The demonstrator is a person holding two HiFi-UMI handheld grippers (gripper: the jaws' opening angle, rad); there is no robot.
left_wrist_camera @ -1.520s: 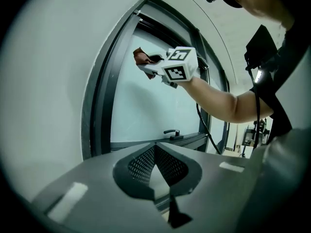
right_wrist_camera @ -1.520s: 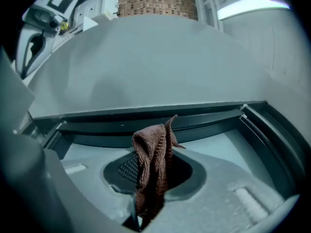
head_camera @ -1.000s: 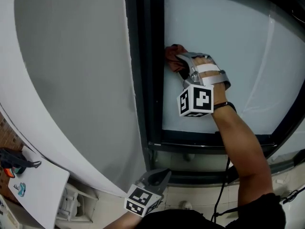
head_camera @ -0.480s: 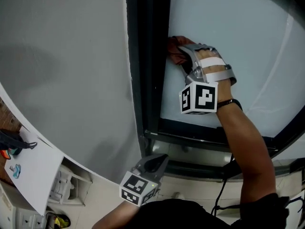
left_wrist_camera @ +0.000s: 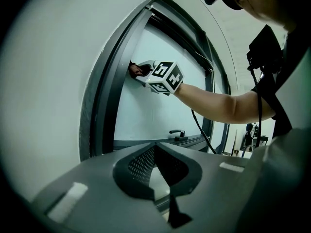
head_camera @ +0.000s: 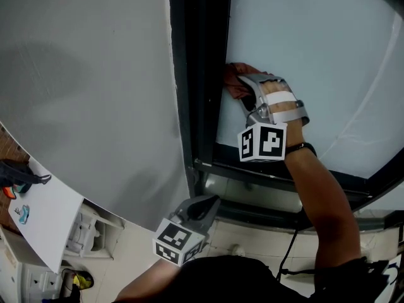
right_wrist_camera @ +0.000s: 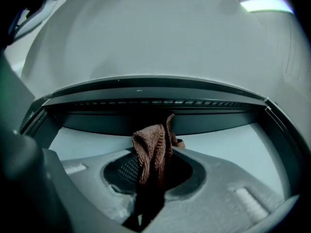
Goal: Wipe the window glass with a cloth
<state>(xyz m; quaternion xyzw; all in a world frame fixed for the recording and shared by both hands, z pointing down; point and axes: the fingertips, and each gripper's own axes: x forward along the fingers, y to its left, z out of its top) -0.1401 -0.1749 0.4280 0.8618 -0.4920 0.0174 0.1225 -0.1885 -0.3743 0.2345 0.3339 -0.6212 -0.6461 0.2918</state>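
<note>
Right arm (head_camera: 322,201) reaches up and forward from the lower right of the head view, elbow low, forearm bare, with a dark band at the wrist. The hand is strapped into the right gripper (head_camera: 243,86), marker cube facing the camera and jaws pointing at the window glass (head_camera: 309,43). The jaws are clamped on a reddish-brown cloth (right_wrist_camera: 149,147). In the right gripper view it stands bunched between the two jaws, its folded top poking out past the tips, with a loose corner curling up toward the dark window frame (head_camera: 199,74). The cloth is at the left edge of the pane, just beside the frame's upright member and somewhat above the pane's lower-left corner. It looks pressed to the glass, though contact itself cannot be confirmed from any view. The left gripper (head_camera: 207,202) is held low and close to the body, below the sill and well apart from the cloth. Its jaws point up toward the frame and are brought together with nothing between them. Through the gap behind its tips only light background shows. The left gripper view looks up along the frame, with the outstretched right arm crossing the glass and a dark window handle (left_wrist_camera: 176,132) at the bottom rail. A black cable (head_camera: 289,254) hangs below the right elbow. A pale grey wall (head_camera: 82,74) fills the area left of the frame.
</note>
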